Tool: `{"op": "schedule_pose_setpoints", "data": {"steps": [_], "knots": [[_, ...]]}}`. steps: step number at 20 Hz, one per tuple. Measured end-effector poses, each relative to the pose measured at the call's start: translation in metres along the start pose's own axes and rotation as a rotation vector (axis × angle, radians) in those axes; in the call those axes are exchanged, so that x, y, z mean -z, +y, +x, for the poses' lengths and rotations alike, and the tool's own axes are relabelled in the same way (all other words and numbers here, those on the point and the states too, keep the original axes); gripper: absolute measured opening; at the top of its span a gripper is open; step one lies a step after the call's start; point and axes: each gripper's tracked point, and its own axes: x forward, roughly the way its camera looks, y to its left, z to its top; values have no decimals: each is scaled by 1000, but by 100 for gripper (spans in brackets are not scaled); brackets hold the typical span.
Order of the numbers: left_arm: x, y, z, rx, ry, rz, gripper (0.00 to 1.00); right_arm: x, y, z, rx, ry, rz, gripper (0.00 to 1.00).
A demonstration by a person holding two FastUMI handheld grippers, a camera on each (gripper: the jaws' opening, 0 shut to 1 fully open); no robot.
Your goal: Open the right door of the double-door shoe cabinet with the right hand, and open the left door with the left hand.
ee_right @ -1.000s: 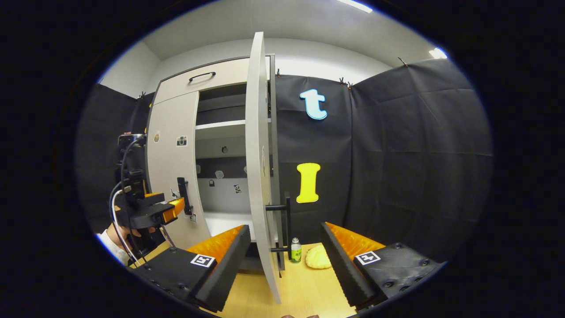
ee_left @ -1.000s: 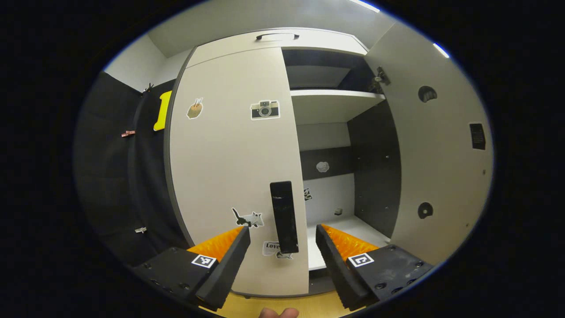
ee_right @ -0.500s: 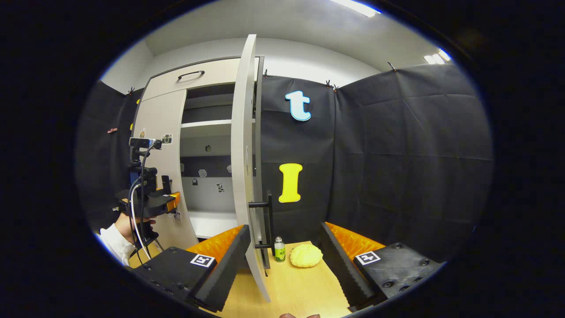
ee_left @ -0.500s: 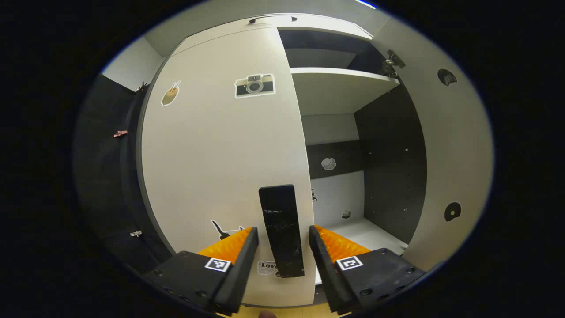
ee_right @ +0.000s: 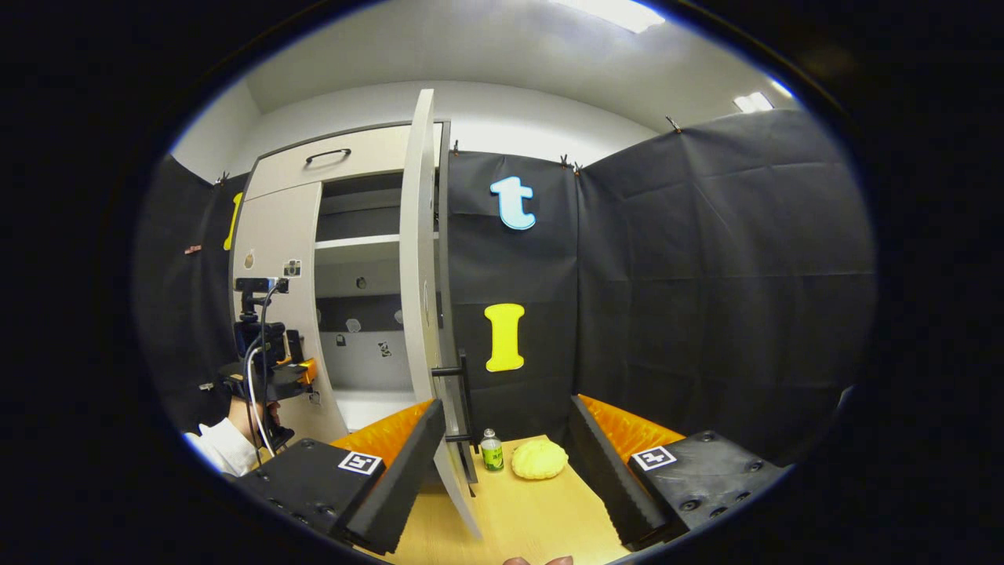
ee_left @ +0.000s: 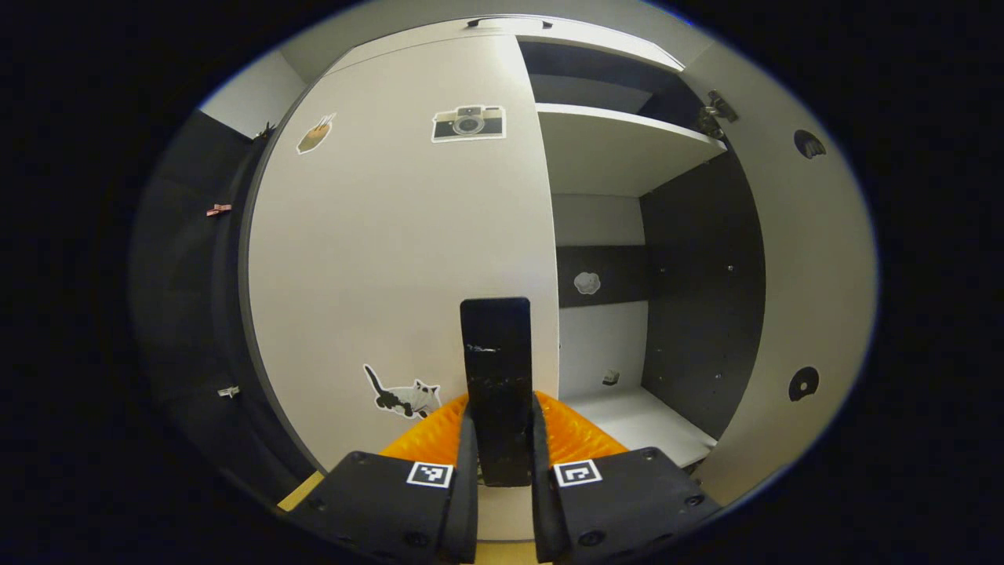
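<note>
The pale double-door shoe cabinet has its left door (ee_left: 392, 251) closed flat, with stickers on it. My left gripper (ee_left: 502, 416) is shut on that door's black vertical handle (ee_left: 494, 345), one finger on each side. The right door (ee_left: 800, 259) stands swung open, baring a shelf (ee_left: 620, 149) and dark inner walls. In the right gripper view the right door (ee_right: 417, 259) is edge-on with its black handle (ee_right: 464, 400) just left of my open right gripper (ee_right: 506, 412), which holds nothing. Farther off, the left gripper (ee_right: 271, 375) and a hand (ee_right: 239, 416) sit at the left door (ee_right: 271, 227).
A small green bottle (ee_right: 492, 451) and a yellow bun-shaped thing (ee_right: 539, 459) rest on the wooden table (ee_right: 533, 514) by the open door's foot. Black cloth walls (ee_right: 706, 275) close in the right side. A top drawer (ee_right: 329, 161) with a black handle sits above the doors.
My left gripper moved in and its fingers closed on the left door's handle. The right gripper drew back from the open right door, still open.
</note>
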Motion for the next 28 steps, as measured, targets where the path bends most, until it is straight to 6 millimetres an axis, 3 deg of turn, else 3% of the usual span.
{"op": "schedule_pose_setpoints", "data": {"steps": [4, 8, 9, 11, 14, 15, 20, 25, 28], "knots": [[0, 0, -8, 46, 0, -26, 24, -10, -15, -17, 47, -53, -71, 99], [-3, 7, -28, 85, 1, -32, 22, 4, -11, -24, 43, 2, -43, 99], [-1, 10, -31, 97, 4, -39, 21, 4, -8, -26, 38, 4, -39, 95], [0, 16, -40, 116, 10, -45, 21, 1, 1, -30, 28, -3, -27, 99], [2, 26, -47, 136, 23, -49, 19, 1, 20, -32, 3, -4, -20, 95], [3, 30, -52, 139, 25, -51, 19, 2, 26, -32, -6, -2, -26, 99], [6, 46, -69, 137, 17, -55, 18, 3, 65, -33, -66, -14, -24, 99], [6, 55, -71, 173, 13, -70, 18, 5, 105, -26, -121, -20, -10, 99], [6, 59, -72, 213, 19, -54, 18, 10, 130, -31, -161, -11, 5, 99]]}}
